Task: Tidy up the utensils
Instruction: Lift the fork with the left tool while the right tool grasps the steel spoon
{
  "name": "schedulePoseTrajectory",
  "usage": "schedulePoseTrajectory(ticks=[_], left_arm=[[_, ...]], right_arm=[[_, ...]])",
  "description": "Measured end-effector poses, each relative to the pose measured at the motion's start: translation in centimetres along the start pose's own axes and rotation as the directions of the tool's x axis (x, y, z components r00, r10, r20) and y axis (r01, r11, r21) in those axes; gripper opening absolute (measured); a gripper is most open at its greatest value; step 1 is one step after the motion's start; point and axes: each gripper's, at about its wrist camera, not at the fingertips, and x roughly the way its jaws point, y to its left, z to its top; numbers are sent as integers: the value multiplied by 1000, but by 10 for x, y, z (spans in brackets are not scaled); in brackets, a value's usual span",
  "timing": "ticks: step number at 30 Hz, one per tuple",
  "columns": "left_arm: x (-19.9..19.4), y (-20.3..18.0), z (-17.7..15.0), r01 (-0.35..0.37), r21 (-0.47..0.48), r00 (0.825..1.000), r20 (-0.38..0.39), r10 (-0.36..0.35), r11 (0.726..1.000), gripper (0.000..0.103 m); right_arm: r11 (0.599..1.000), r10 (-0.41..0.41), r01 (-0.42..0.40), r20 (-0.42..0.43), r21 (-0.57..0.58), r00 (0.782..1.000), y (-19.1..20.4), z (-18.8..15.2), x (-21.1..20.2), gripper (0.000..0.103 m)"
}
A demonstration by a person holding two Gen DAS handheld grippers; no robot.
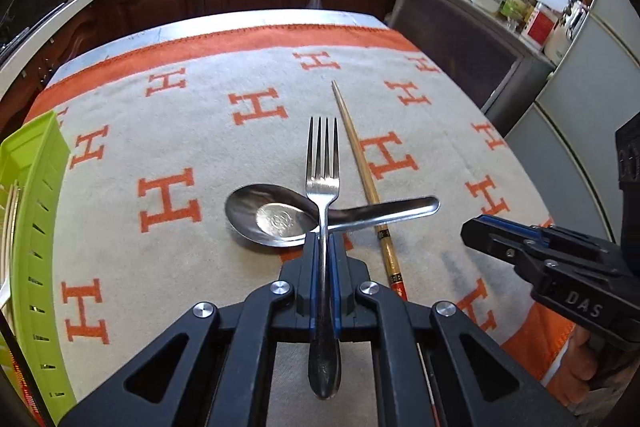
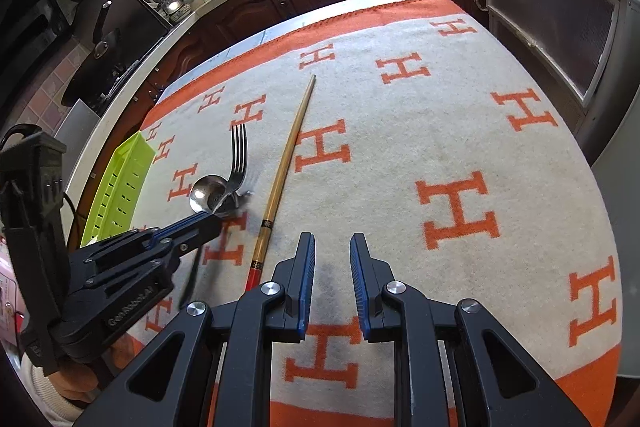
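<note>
Left hand-held gripper [image 1: 323, 247] clenched on the handle of a silver metal fork [image 1: 322, 163], tines pointing toward the top of the frame. Under the fork, a shiny steel spoon [image 1: 276, 217] on the cream-and-orange H-patterned cloth [image 1: 180, 131] covering the desk. Just right of both, a long wooden chopstick [image 1: 360, 163] with a red end. Right hand-held gripper [image 2: 332, 259] released, nothing between its blue pads, above bare cloth. At left edge, a lime-green slotted plastic tray [image 1: 36, 227]; contents unclear.
</note>
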Motion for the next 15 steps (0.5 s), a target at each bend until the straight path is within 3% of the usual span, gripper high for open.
schedulePoseTrajectory(ticks=[9, 15], left_arm=[[-35, 17, 3, -11, -39, 998, 63, 14, 999, 3], [-24, 25, -11, -36, -38, 999, 5, 37, 999, 3]], right_arm=[[997, 30, -28, 28, -74, 999, 27, 14, -5, 18], [994, 41, -37, 37, -101, 998, 42, 28, -5, 18]])
